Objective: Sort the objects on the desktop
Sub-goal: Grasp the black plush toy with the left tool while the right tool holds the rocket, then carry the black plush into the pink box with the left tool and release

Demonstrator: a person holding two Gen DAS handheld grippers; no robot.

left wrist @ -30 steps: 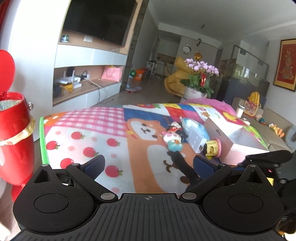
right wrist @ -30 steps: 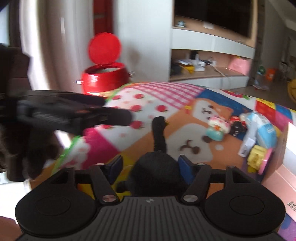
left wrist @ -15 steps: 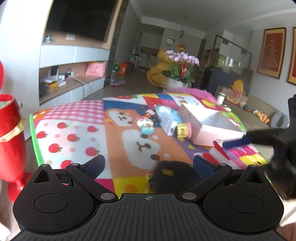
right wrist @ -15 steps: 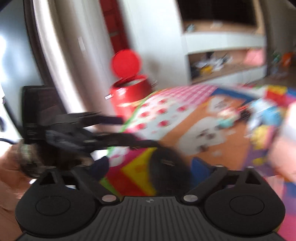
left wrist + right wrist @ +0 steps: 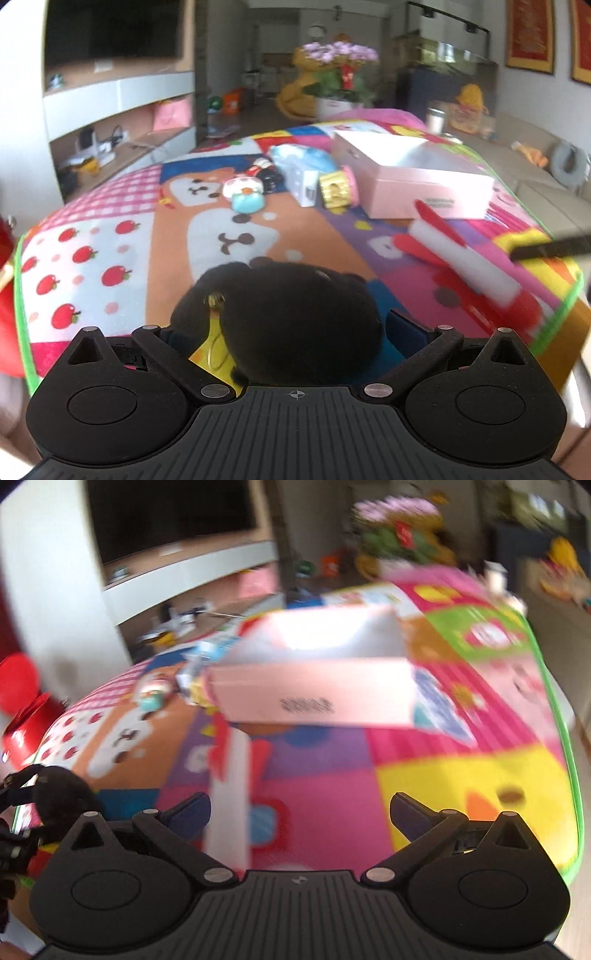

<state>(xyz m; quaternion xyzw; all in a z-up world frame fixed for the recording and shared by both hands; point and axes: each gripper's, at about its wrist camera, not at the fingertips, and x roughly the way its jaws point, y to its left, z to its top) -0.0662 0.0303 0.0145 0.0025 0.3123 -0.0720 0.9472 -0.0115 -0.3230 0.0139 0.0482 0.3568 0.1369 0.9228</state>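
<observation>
Left claw (image 5: 284,328) straddled fuzzy black plush (image 5: 288,314), well short of pink box (image 5: 413,184); couldn't tell if clamped. Right claw (image 5: 301,808) just sprang wide, nothing between jaws. Flat red-white foam bar (image 5: 461,254) just before box, glossy round toys (image 5: 245,194) left of it, on soft patchwork surface (image 5: 110,240). Saw nothing boxed; judged sorting barely begun.

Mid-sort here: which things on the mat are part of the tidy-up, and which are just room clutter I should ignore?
Part of the job:
- black plush toy, between the left gripper's jaws
- pink box, open
- red and white object
- snow globe toy
- blue packet
- yellow toy

Just lying about:
- flower pot
- red bin
- TV
</observation>
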